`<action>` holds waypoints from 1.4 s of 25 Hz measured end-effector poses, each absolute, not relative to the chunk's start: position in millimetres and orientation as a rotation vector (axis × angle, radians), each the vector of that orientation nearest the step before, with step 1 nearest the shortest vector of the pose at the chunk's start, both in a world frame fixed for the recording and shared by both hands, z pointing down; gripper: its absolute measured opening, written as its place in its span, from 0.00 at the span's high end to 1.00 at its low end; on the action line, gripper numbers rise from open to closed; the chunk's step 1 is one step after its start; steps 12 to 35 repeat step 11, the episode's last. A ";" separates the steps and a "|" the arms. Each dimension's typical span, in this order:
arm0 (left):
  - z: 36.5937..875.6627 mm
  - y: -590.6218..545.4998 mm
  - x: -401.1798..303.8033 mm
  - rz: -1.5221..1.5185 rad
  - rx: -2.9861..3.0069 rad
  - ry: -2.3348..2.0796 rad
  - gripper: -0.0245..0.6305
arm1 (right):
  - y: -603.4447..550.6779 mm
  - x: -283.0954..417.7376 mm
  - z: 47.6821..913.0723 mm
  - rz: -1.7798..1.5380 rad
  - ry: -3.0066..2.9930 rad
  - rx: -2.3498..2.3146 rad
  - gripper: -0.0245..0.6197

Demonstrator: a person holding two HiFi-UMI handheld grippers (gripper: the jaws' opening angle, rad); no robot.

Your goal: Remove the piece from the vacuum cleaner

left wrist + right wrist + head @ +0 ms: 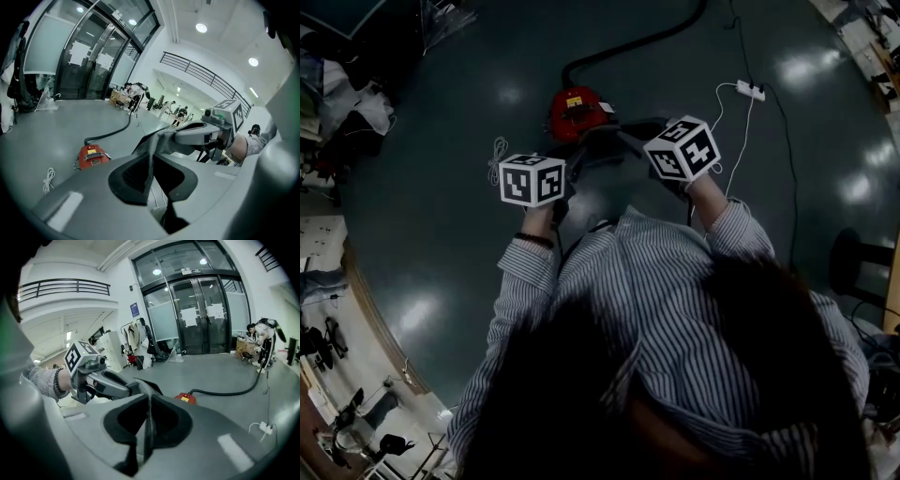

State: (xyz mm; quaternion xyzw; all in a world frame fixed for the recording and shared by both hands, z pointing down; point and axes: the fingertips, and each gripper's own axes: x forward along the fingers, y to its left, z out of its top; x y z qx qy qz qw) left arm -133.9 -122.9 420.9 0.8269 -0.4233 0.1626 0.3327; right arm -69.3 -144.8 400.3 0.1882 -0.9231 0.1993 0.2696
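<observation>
A red vacuum cleaner (577, 111) lies on the dark floor, with its black hose (628, 45) running away from it. In front of it a dark grey, cloth-like piece (614, 142) hangs in the air, stretched between my two grippers. My left gripper (150, 161) is shut on one edge of the piece (161, 138). My right gripper (149, 420) is shut on the opposite edge of the piece (146, 389). Each gripper view shows the other gripper pinching the far end. The vacuum cleaner (92, 155) stays low on the floor, apart from the piece.
A coiled white cord (497, 155) lies left of the vacuum cleaner. A white power strip (750, 90) with its cable lies to the right. A black stool (855, 262) stands at the right edge. Clutter and bags line the left wall. People work far off near the glass doors.
</observation>
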 end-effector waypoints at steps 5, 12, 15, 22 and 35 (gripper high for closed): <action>419.3 -117.5 -133.5 0.417 2.154 -1.112 0.91 | -138.8 -68.6 398.8 0.522 -2.480 0.505 0.93; 421.2 -113.4 -134.9 0.413 2.148 -1.107 0.91 | -135.3 -70.1 399.8 0.507 -2.471 0.492 0.93; 421.2 -113.4 -134.9 0.413 2.148 -1.107 0.91 | -135.3 -70.1 399.8 0.507 -2.471 0.492 0.93; 421.2 -113.4 -134.9 0.413 2.148 -1.107 0.91 | -135.3 -70.1 399.8 0.507 -2.471 0.492 0.93; 421.2 -113.4 -134.9 0.413 2.148 -1.107 0.91 | -135.3 -70.1 399.8 0.507 -2.471 0.492 0.93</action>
